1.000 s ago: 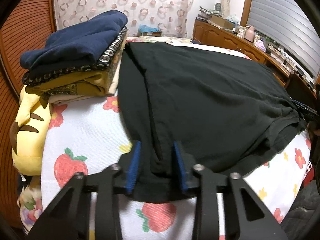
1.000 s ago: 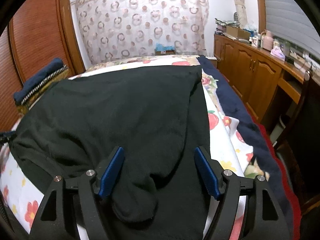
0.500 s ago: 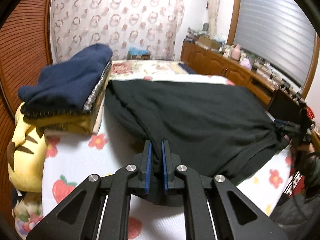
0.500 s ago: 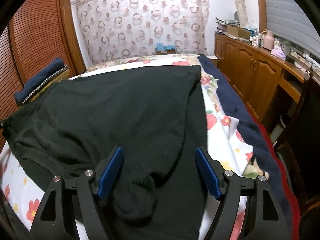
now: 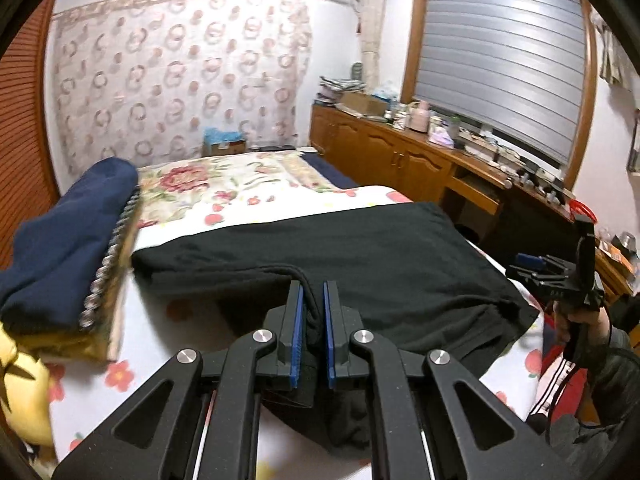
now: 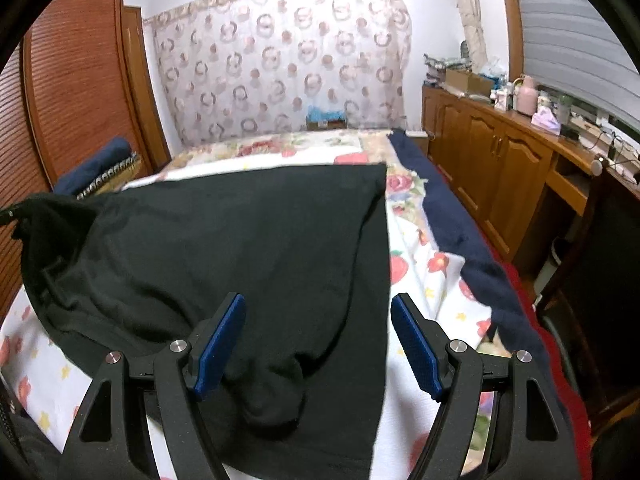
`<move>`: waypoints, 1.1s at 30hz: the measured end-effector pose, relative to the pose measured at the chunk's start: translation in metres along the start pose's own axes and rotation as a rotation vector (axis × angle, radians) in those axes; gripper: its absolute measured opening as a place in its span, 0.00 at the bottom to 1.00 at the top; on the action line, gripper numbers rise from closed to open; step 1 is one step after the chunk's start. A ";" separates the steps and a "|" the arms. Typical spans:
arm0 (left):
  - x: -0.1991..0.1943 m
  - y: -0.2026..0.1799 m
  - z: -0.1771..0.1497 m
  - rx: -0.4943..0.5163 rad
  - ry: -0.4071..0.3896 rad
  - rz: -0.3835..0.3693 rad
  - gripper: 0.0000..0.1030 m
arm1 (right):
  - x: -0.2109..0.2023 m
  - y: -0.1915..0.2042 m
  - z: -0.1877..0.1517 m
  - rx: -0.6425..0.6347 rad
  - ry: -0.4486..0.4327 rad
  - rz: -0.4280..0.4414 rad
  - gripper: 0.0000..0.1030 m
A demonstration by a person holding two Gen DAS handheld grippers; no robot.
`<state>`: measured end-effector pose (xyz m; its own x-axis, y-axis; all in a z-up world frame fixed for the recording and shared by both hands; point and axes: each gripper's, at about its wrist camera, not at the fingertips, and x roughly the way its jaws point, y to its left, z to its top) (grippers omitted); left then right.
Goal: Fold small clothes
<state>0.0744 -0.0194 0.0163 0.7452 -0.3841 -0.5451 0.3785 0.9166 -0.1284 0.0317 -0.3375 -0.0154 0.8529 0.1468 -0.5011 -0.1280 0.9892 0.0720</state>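
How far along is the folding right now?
Done: a folded stack sits at the bed's left edge. In hand: the left tool is pinching the black garment; its jaws just closed on it. Left: the right tool is open above it, and it lies mostly spread out.

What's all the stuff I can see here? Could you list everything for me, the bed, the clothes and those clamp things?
black garment: one, black, spread over the near part of the bed, one edge lifted
bed cover: one, white with red flowers and strawberries, under the garment
folded clothes pile: one stack, navy on top and yellow beneath, at the bed's left edge
yellow plush toy: one, yellow, below the pile
navy blanket: one, along the bed's right edge
curtain: one, pale with ring pattern, far wall
wooden cabinets: one row, brown, cluttered top, under the window
window blind: one, grey
left gripper: black with blue pads, shut on the garment's edge
right gripper: black with blue pads, open above the garment
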 end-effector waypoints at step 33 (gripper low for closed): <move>0.025 -0.098 0.039 0.166 0.012 -0.180 0.67 | 0.001 0.011 0.000 -0.030 -0.061 0.047 0.75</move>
<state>0.0775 -0.1227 0.0474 0.6512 -0.5375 -0.5358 0.5908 0.8021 -0.0868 0.0311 -0.3265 -0.0152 0.8749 0.1937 -0.4439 -0.1826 0.9808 0.0680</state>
